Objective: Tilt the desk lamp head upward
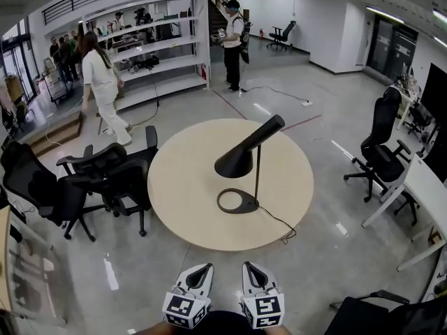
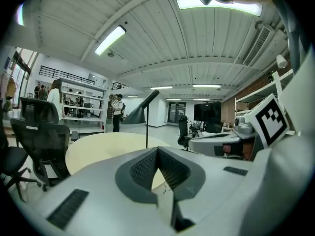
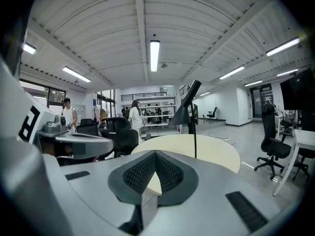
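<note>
Right at the bottom of the head view, the two grippers sit side by side, marker cubes toward the person. The left gripper (image 1: 202, 266) has its fingers pressed together at the tips, with nothing between them. Its own view confirms it: the dark ribbed pads (image 2: 143, 169) meet at a point, and only tabletop shows behind. Same story for the right gripper (image 1: 252, 265), whose pads (image 3: 170, 171) touch at the tip and pinch nothing.

Both point across bare floor toward the round table (image 1: 183, 187), and both are short of its near edge. They are well apart from the desk lamp (image 1: 251, 145).

The lamp stands on the table, right of centre. Its dark ring base (image 1: 237, 202) lies flat and a thin stem (image 1: 258, 176) rises upright. The cone head (image 1: 235, 163) slopes with its wide mouth down to the left and its narrow end high to the right. A cord (image 1: 280, 224) trails off the near right edge of the table.

Black office chairs (image 1: 105, 176) crowd the table's left side, and another chair (image 1: 380, 149) stands off to the right. At the back, a person in white (image 1: 102, 82) is near the shelving (image 1: 157, 47).
</note>
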{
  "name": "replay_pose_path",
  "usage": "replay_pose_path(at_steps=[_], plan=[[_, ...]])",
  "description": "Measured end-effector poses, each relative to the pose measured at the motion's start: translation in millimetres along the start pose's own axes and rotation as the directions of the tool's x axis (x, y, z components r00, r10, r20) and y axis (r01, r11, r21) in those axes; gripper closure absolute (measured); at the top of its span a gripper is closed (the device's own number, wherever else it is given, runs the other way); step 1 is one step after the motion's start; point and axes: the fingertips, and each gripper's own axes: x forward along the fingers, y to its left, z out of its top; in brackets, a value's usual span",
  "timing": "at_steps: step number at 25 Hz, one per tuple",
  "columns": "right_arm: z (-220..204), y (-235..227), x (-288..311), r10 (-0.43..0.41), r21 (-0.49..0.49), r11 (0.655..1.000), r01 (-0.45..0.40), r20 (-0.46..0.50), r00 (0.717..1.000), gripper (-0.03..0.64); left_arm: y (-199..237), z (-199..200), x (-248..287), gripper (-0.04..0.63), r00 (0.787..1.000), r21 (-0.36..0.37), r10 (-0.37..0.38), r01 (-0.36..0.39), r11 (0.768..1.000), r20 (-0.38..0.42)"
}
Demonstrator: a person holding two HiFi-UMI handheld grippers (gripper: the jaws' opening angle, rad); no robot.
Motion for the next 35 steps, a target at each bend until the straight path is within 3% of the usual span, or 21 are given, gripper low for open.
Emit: replay_pose_path(at_steps=[9, 18, 27, 35], plan=[[10.4, -43.5, 44.0, -0.041, 0.031, 0.999, 0.041, 0.000, 0.999, 0.607, 24.5, 20.9, 66.3, 0.549, 0.999, 0.025, -0.046, 0.046, 0.999, 0.009], [83.2, -83.4, 110.7, -0.173, -0.036, 0.984, 0.175, 0.042, 0.984, 0.606, 82.6, 91.9, 155.4, 0.549, 0.979, 0.001, -0.189, 0.189, 0.982, 0.070], [191.5, -90.9, 197.4, -0.208, -0.138, 0.965, 0.225, 0.128, 0.970, 0.607, 177.0, 136.5, 216.4, 0.548, 0.942, -0.096, -0.321, 0.330, 0.939, 0.097], [282.1, -111.0, 234.1, -0.231, -0.209, 0.938, 0.277, 0.217, 0.948, 0.607, 252.1, 142.4, 242.4, 0.515, 0.940, -0.271, -0.306, 0.337, 0.902, 0.149]])
